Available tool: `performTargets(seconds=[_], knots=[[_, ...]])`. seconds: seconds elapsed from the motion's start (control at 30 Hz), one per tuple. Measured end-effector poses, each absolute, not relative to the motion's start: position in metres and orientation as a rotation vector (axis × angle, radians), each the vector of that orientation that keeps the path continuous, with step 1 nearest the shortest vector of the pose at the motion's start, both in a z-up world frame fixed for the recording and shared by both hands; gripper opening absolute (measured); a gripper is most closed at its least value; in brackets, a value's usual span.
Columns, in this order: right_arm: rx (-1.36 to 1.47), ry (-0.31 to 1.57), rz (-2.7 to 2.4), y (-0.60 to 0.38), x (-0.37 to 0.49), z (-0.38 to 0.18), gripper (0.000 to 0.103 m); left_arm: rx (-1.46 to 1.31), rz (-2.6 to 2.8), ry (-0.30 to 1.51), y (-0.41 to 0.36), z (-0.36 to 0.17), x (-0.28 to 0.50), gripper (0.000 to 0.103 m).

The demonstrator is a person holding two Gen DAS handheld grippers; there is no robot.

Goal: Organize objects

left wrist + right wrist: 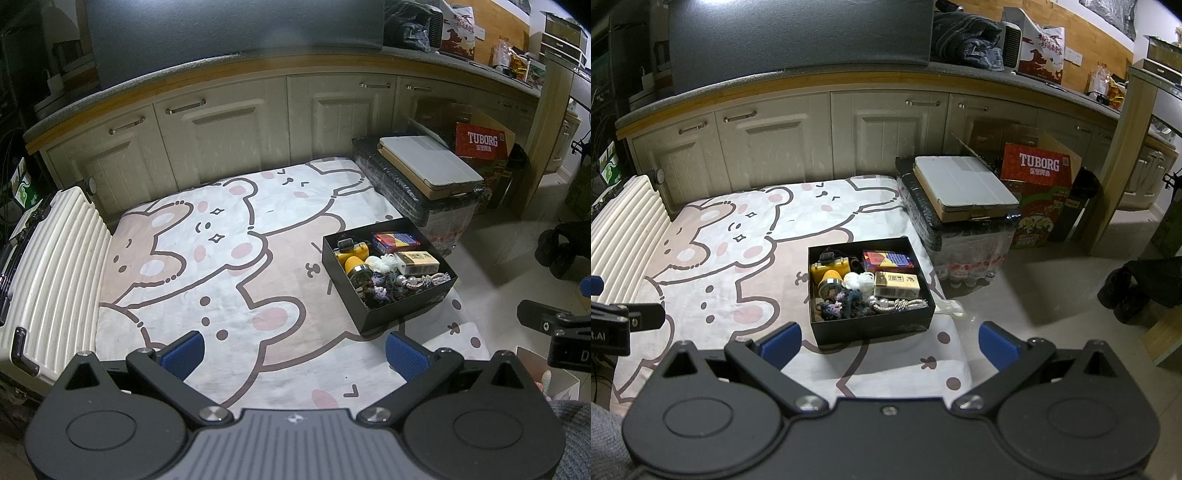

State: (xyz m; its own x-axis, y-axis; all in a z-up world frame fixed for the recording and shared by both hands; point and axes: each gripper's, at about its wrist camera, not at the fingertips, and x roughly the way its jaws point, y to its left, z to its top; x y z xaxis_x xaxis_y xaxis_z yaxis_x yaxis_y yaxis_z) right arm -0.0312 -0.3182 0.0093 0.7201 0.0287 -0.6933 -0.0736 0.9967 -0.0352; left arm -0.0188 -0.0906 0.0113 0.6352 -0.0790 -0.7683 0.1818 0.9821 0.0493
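1. Both grippers are held wide apart and empty above the mat: the left gripper (293, 349) over its middle, the right gripper (890, 341) near its right edge.
2. From the left gripper, the box (402, 314) is seen ahead and well to the right; from the right gripper (554, 325) it lies almost straight ahead, just left of centre, so the right one is judged nearer.
3. The box's long axis is seen running left to right across the right view, its near wall (871, 326) facing the fingers.
4. Inside, a yellow lamp (829, 275), white cord (858, 280), a patterned carton (886, 260), a tan carton (897, 284), dark yarn (849, 304) and beads (901, 304) are packed touching.
5. The mat (713, 280) is soft cloth laid on the floor; a ribbed suitcase (55, 266) bounds it on the left, cabinets (783, 147) behind, a wrapped crate (960, 221) on the right, tile beyond.
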Motion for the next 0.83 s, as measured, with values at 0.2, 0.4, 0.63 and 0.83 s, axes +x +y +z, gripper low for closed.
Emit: performTargets(seconds=[0.2,0.4,0.63,0.83], knots=[[-0.061,0.765,0.057,-0.3186,-0.0311,0.0093,0.103,0.125,-0.147,0.871,-0.0912,0.0116,-0.0181,0.103],[-0.055,0.767,0.057,-0.3189,-0.0312,0.0081,0.103,0.124,-0.146,0.871,-0.0911,0.0113,-0.0180,0.103],[-0.055,0.767,0.058,-0.3193,-0.0309,0.0084,0.103,0.120,-0.138,0.872,-0.0914,0.0111,-0.0179,0.103],[-0.055,0.768,0.058,-0.3196,-0.0308,0.0085,0.103,0.121,-0.136,0.870,-0.0912,0.0109,-0.0183,0.103]])
